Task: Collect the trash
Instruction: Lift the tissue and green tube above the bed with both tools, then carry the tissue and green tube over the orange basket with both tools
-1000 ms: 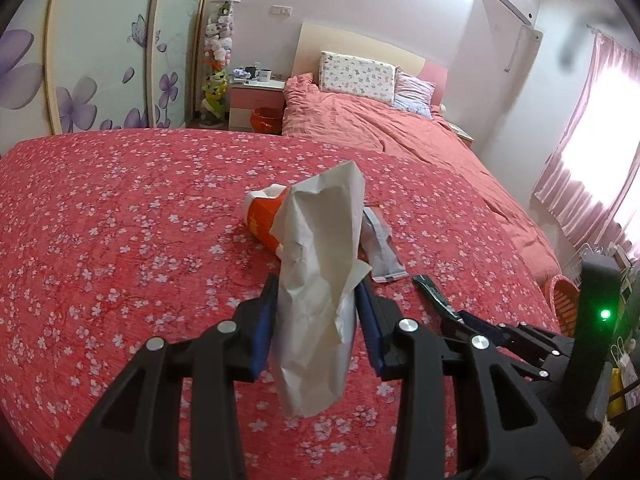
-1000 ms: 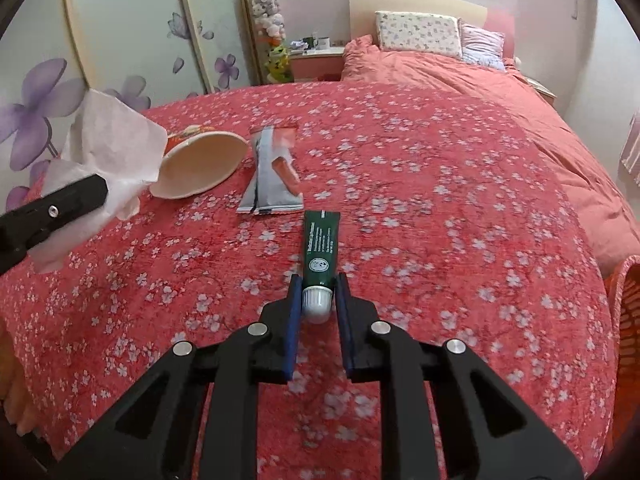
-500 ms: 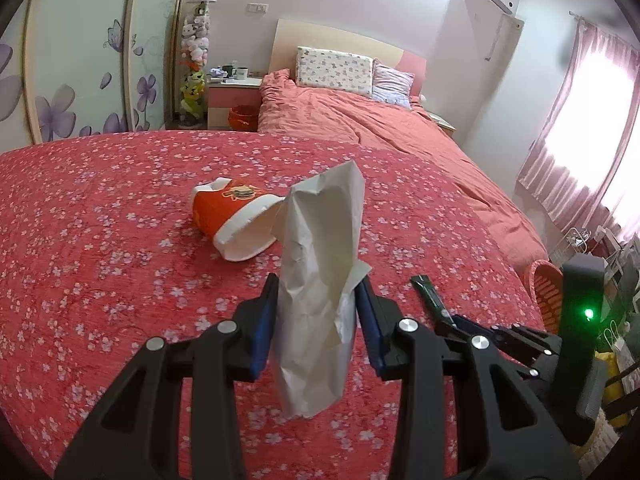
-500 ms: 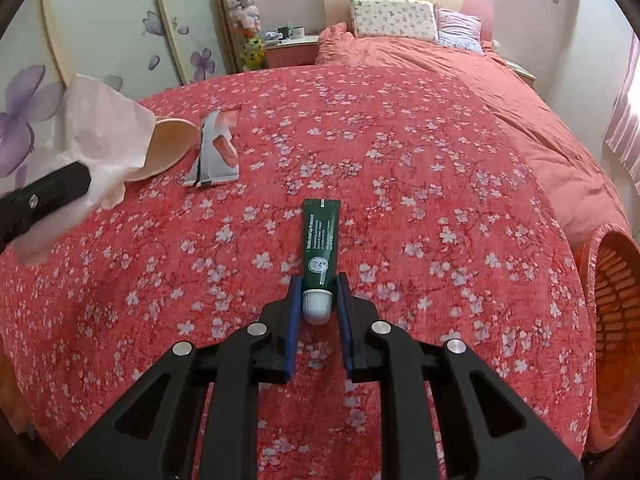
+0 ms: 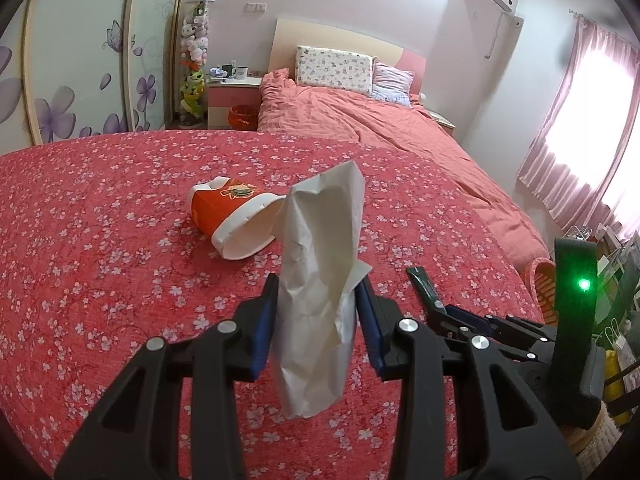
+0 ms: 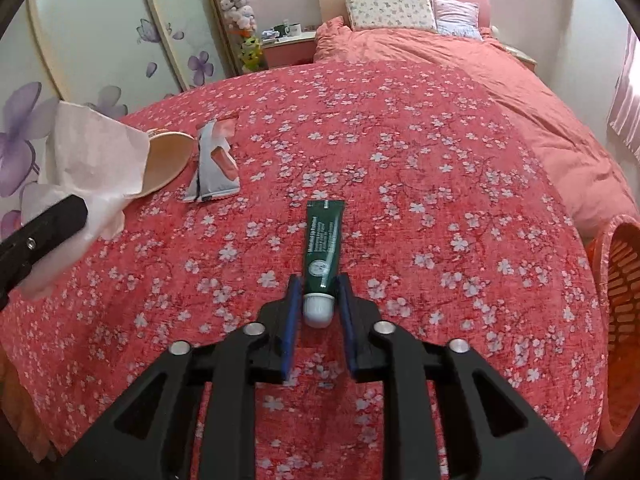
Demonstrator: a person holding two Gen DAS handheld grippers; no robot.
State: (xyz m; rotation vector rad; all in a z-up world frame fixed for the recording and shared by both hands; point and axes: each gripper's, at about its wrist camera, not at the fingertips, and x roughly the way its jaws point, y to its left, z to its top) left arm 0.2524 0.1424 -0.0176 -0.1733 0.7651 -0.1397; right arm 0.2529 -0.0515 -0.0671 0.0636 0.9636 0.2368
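Left hand-held gripper [image 5: 316,300]: matte black plastic frame with triangular cut-outs, silver round-head screws at the linkage joints, blue pads on the inner finger faces. Right hand-held gripper [image 6: 318,300]: identical construction. In the left wrist view, its black upright housing carries a lit green indicator.

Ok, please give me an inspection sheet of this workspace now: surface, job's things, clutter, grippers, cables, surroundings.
Surface: red floral bedspread.
Job's things: crumpled white paper and green tube held; orange paper cup on its side and flat sachet lying on the spread; orange basket at the right edge.
Clutter: nothing seen.
Grippers: left gripper shut on paper; right gripper shut on tube.
Cables: nothing seen.
Surroundings: pillows, nightstand, flowered wardrobe doors, pink curtains.
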